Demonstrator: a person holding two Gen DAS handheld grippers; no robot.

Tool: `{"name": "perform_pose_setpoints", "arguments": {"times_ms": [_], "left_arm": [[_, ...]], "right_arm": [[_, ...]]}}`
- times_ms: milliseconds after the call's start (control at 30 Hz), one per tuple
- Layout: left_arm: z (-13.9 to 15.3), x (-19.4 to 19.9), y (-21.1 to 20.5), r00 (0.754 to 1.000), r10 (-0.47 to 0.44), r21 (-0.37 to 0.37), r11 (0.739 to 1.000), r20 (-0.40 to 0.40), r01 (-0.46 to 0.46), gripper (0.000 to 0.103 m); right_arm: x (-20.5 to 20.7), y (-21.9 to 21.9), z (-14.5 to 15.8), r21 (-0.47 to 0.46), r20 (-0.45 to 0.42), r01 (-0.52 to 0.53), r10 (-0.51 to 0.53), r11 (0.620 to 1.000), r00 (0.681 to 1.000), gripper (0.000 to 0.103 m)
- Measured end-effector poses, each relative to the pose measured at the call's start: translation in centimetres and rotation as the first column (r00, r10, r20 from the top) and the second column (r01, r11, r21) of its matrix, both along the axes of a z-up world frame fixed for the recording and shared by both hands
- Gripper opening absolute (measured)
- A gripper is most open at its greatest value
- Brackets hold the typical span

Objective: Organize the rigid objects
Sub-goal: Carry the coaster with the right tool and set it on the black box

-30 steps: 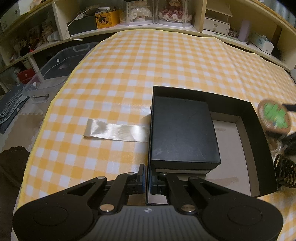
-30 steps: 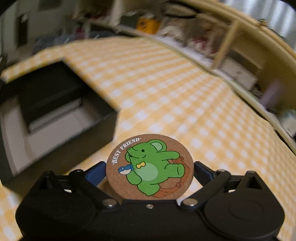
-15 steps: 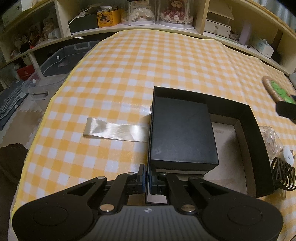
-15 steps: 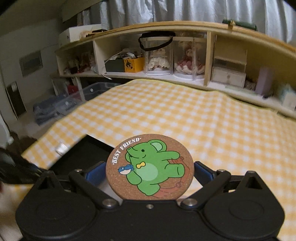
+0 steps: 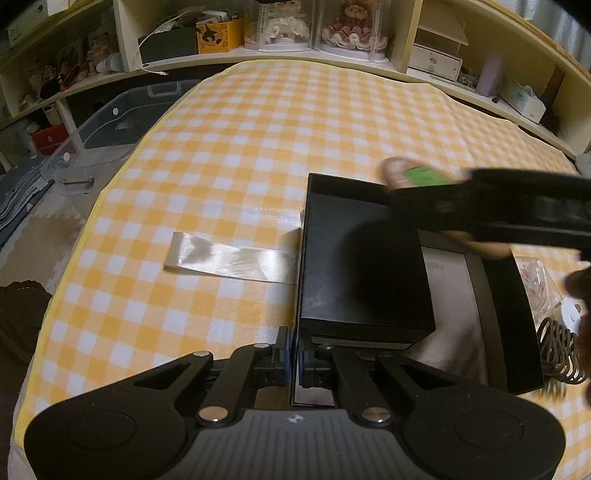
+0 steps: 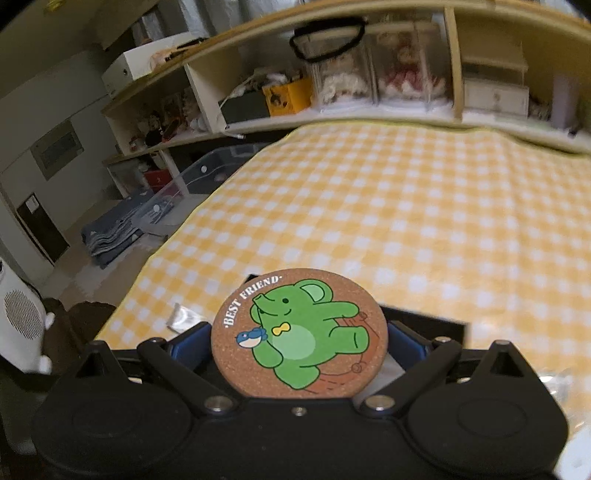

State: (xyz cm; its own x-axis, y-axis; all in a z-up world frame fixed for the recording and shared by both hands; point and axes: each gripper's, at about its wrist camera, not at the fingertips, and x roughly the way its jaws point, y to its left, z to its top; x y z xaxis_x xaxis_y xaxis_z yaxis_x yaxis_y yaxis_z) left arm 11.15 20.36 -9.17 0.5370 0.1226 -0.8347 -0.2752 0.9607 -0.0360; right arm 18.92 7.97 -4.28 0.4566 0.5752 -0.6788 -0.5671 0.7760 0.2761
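Note:
An open black box [image 5: 513, 328] lies on the yellow checked cloth, with a smaller black box [image 5: 362, 266] inside its left half. My left gripper [image 5: 294, 356] is shut on the open box's near wall at its left corner. My right gripper [image 6: 299, 339] is shut on a round cork coaster [image 6: 300, 332] printed with a green elephant. In the left wrist view the right gripper [image 5: 495, 206] and coaster [image 5: 413, 177] are blurred above the far side of the box.
A clear plastic strip [image 5: 232, 258] lies on the cloth left of the box. A black coiled cable [image 5: 557, 354] and a clear packet [image 5: 535, 284] lie right of it. Shelves with dolls [image 5: 351, 26] stand behind; a clear bin [image 5: 110, 125] sits left.
My right gripper with the coaster has swung in from the right and now hovers over the box. The left gripper and the boxes have not moved.

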Motion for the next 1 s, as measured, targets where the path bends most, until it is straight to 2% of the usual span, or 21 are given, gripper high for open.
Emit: {"name": "perform_pose_setpoints", "arguments": {"times_ms": [167, 267, 367, 467, 533, 567, 633, 733, 867, 900, 1000], "left_arm": [[0.0, -0.1, 0.2, 1.000, 0.002, -0.011, 1.000, 0.007, -0.002, 0.004], [0.1, -0.2, 0.3, 1.000, 0.001, -0.018, 1.000, 0.010, -0.001, 0.004], [0.0, -0.2, 0.3, 1.000, 0.002, -0.017, 1.000, 0.010, -0.002, 0.004], [0.0, -0.3, 0.3, 1.000, 0.003, -0.017, 1.000, 0.010, -0.002, 0.004], [0.0, -0.2, 0.3, 1.000, 0.002, -0.015, 1.000, 0.009, -0.001, 0.004], [0.0, -0.3, 0.3, 1.000, 0.001, -0.014, 1.000, 0.009, -0.001, 0.004], [0.0, -0.3, 0.3, 1.000, 0.002, -0.015, 1.000, 0.009, -0.002, 0.004], [0.0, -0.3, 0.3, 1.000, 0.002, -0.015, 1.000, 0.009, -0.001, 0.004], [0.0, -0.3, 0.4, 1.000, 0.001, -0.016, 1.000, 0.009, -0.001, 0.004], [0.0, -0.3, 0.4, 1.000, 0.001, -0.016, 1.000, 0.010, -0.001, 0.004], [0.0, -0.2, 0.3, 1.000, 0.002, -0.017, 1.000, 0.010, -0.001, 0.004]], "right_arm": [[0.8, 1.6, -2.7, 0.042, -0.110, 0.050, -0.045, 0.998, 0.993, 0.101], [1.0, 1.4, -3.6, 0.071, -0.188, 0.047, -0.033, 0.996, 0.982, 0.103], [0.5, 0.9, -3.2, 0.086, -0.156, 0.024, -0.010, 0.996, 0.988, 0.103], [0.3, -0.1, -2.4, 0.058, -0.145, 0.001, 0.008, 0.998, 0.989, 0.101], [0.1, -1.1, -1.8, 0.060, -0.151, -0.014, 0.022, 0.998, 0.988, 0.082], [0.1, -1.6, -1.6, 0.057, -0.165, -0.015, 0.024, 0.998, 0.986, 0.077], [-0.2, -2.5, -1.3, 0.060, -0.191, -0.043, 0.053, 0.997, 0.980, 0.055], [-1.1, -2.6, -1.2, 0.031, -0.202, -0.105, 0.109, 0.994, 0.973, 0.036], [-1.9, -1.6, -1.8, -0.080, -0.172, -0.139, 0.123, 0.987, 0.977, 0.023], [-1.8, -1.5, -2.0, -0.079, -0.171, -0.132, 0.117, 0.988, 0.978, 0.020], [-1.4, -1.4, -2.6, -0.042, -0.171, -0.093, 0.084, 0.995, 0.982, 0.019]]}}
